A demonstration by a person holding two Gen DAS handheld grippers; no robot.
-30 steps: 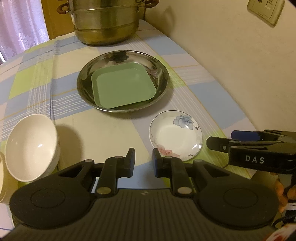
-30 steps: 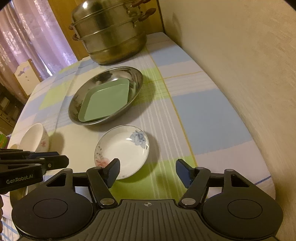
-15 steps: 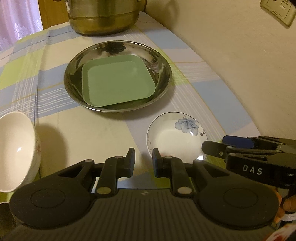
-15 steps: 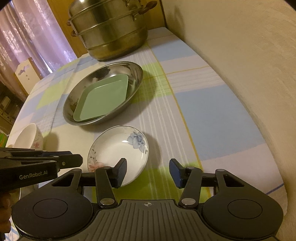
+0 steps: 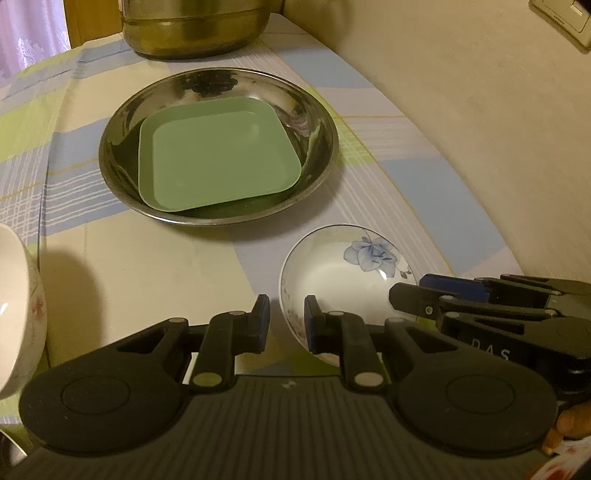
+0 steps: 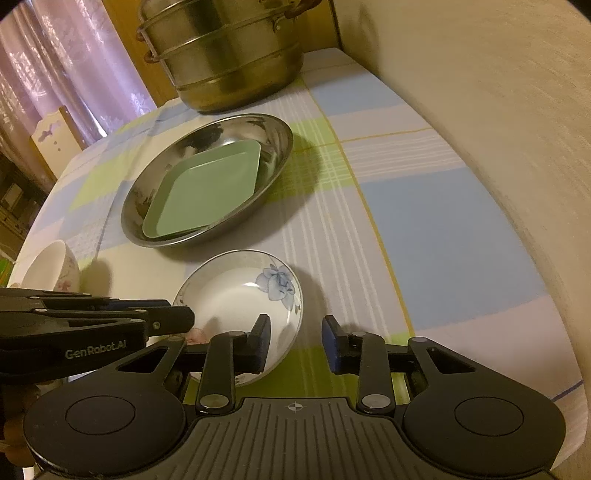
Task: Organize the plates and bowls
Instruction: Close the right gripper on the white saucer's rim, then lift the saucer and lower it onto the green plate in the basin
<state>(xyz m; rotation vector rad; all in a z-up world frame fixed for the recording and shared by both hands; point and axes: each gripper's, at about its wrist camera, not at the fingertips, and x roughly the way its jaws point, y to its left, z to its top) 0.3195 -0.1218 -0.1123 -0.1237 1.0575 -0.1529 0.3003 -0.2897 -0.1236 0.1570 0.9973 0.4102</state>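
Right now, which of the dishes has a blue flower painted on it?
The small white saucer nearest the right tool. The green square plate, steel basin and white bowl show none.

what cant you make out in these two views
- Steamer pot: top cut off by the left wrist view's upper edge.
- White bowl: cut by that view's left edge.
- Floral dish: near rim hidden behind the right gripper in the right wrist view; whether its open jaws touch it is unclear.
- Steel basin: floor covered by the green plate.
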